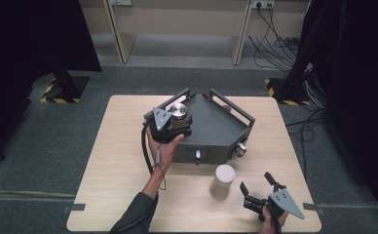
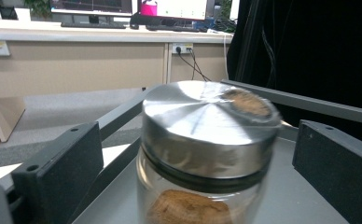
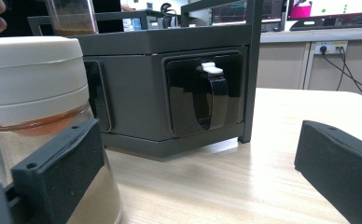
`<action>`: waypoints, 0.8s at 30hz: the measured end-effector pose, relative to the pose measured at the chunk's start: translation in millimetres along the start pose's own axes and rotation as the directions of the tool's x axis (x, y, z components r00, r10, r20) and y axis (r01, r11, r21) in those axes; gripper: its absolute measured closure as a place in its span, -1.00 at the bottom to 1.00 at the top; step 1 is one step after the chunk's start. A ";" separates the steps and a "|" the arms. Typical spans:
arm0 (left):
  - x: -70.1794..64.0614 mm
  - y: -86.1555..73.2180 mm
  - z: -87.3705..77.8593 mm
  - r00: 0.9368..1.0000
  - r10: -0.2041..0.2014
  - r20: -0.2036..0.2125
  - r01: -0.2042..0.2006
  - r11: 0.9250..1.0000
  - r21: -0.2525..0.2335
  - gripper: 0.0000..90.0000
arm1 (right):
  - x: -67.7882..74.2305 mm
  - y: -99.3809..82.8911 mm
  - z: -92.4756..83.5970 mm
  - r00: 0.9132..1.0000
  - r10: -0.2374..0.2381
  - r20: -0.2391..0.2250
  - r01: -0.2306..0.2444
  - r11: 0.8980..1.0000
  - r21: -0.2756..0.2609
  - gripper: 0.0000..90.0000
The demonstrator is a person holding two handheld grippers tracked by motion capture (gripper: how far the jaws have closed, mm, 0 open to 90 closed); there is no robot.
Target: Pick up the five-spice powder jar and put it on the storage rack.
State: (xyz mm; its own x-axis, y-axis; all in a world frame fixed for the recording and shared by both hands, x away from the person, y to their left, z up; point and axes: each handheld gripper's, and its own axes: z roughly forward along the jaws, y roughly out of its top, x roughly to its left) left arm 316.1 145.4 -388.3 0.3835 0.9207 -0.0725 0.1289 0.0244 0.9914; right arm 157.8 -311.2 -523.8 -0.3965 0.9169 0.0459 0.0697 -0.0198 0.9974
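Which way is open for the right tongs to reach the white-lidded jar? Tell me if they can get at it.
Probably yes. The right tongs are open and sit on the table just beside the white-lidded jar, with bare tabletop between them. The dark rack stands behind the jar, not in the path.

The left hand reaches in from the near edge toward the middle of the scene, forearm in a dark sleeve, carrying the left gripper with its jaws spread wide. The right hand sits low at the near right corner, and the right gripper points far and leftward, jaws likewise parted.
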 end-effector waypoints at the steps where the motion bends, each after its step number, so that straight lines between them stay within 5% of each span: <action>1: -0.9 0.8 -1.2 1.000 0.004 -0.001 -0.004 1.000 -0.001 -0.97 | 0.0 0.0 0.0 1.000 0.000 0.000 0.000 1.000 0.000 -0.96; 14: -2.6 3.8 -18.1 1.000 0.003 0.024 -0.003 1.000 -0.021 -0.97 | 0.2 0.0 0.0 1.000 0.000 0.001 0.000 1.000 0.000 -0.96; 24: -3.4 -9.1 -40.7 0.998 0.001 0.067 0.004 0.997 -0.072 -0.97 | 0.3 0.0 0.0 1.000 -0.002 0.001 0.002 1.000 0.000 -0.96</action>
State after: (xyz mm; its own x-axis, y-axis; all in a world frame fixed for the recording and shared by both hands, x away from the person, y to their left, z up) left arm 276.4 157.9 -392.6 0.4443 0.8924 -0.0791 0.0647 0.0561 0.9963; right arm 157.7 -310.9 -523.7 -0.3956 0.9174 0.0434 0.0691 -0.0175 0.9975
